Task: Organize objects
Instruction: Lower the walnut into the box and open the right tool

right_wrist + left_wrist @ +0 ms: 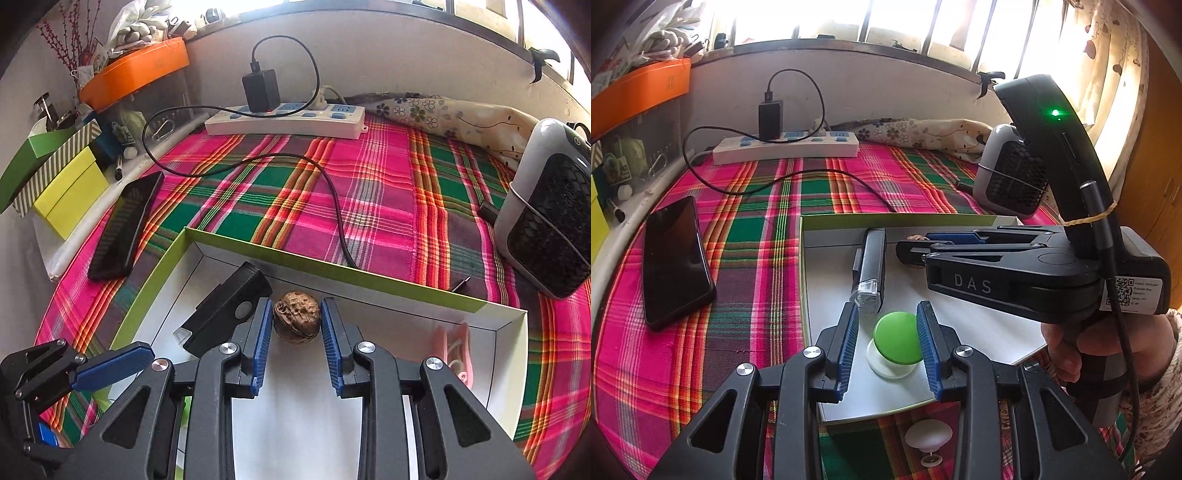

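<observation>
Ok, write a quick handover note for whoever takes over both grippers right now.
Left gripper: open, fingers either side of the green-and-white round knob in the shallow white tray with green rim.
Right gripper: open around the brown walnut by the tray's far wall; contact unclear.
In the tray: black bike light with clear lens, pink clip.
Left: white round knob on the plaid cloth, outside the tray.
</observation>
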Demonstrator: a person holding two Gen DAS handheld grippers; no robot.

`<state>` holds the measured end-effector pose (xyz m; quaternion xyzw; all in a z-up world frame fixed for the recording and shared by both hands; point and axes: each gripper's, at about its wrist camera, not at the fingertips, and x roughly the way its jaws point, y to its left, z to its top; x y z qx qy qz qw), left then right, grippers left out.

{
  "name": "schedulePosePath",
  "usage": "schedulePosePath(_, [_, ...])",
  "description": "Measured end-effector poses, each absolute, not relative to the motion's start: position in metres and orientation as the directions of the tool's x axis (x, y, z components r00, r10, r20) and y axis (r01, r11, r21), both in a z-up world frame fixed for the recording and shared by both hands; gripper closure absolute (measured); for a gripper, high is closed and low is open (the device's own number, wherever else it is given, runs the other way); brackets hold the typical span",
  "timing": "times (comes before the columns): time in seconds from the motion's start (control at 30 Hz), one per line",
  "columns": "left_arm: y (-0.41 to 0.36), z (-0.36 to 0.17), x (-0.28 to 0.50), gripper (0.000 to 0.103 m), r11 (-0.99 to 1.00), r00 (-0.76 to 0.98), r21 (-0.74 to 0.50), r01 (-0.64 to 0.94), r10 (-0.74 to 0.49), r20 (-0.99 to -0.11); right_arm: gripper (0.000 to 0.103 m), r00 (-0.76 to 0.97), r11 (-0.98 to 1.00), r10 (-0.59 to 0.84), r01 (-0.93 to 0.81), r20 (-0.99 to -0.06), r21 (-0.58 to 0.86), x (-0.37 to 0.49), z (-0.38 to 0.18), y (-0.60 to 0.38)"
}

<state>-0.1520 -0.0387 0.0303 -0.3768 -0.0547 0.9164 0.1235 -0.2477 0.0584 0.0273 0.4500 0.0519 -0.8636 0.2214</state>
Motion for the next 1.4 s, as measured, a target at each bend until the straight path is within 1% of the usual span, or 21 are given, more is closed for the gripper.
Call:
schedulePosePath(0.77, [-0.0401,0.0308,-0.1523,0.072,-0.964,-0.686,-0.192,-0.185,0.267,-0.677,0.074,-0.474,-0.906,-0.299,0.414,-0.828,0.09,-0.2542,0.0228,0.05])
schedulePosePath(0.87, [-0.0401,0.0309,-0.1523,0.071,-0.964,-0.685,-0.193,-0.185,0.267,-0.678,0.067,-0.474,-0.908,-0.299,0.408,-0.828,0.094,-0.2548,0.0227,0.0505])
schedulePosePath(0.93, [-0.0403,0.031,-0.1521,0.07,-0.964,-0.686,-0.192,-0.182,0.264,-0.678,0.06,-0.477,-0.909,-0.298,0.407,-0.827,0.092,-0.2547,0.0232,0.0504])
schedulePosePath(1.13, [-0.0422,0.0312,-0.1517,0.069,-0.965,-0.686,-0.191,-0.178,0.26,-0.679,0.056,-0.479,-0.908,-0.303,0.408,-0.824,0.096,-0.2544,0.0239,0.0503])
schedulePosePath(1.23, [-0.0416,0.0312,-0.1517,0.069,-0.966,-0.686,-0.191,-0.177,0.26,-0.68,0.05,-0.481,-0.907,-0.307,0.408,-0.821,0.101,-0.2539,0.0247,0.051])
schedulePosePath(1.4, [-0.0412,0.0313,-0.1494,0.068,-0.968,-0.685,-0.18,-0.175,0.251,-0.684,0.05,-0.497,-0.912,-0.304,0.4,-0.813,0.097,-0.2519,0.0287,0.0527])
